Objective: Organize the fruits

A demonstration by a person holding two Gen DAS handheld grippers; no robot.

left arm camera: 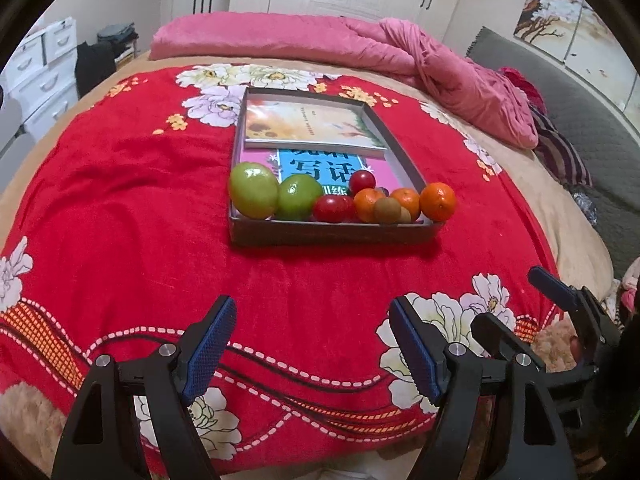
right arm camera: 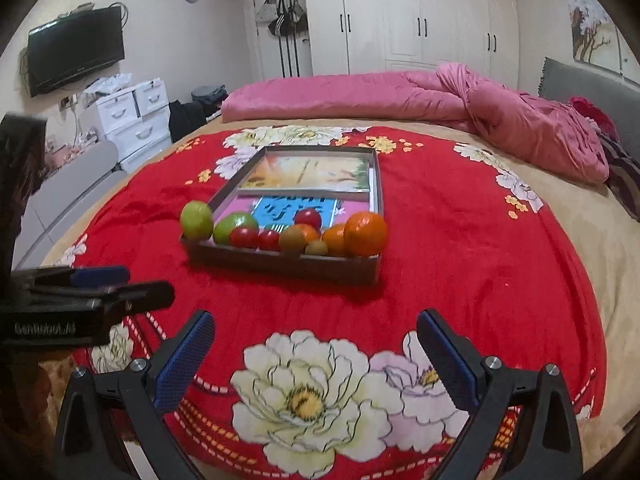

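Left gripper point(left arm camera: 312, 344) spread wide over red floral blanket point(left arm camera: 120, 200), nothing between its pads, right gripper point(right arm camera: 316, 356) likewise spread and empty, fruits point(left arm camera: 340, 200) lined along near edge of shallow box point(left arm camera: 332, 236) at twelve o'clock, books point(left arm camera: 308, 124) behind them.

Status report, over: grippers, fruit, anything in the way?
Both hand-held grippers, left and right, open, empty. Fruit lined up in tray. Red blanket between: nothing blocking.
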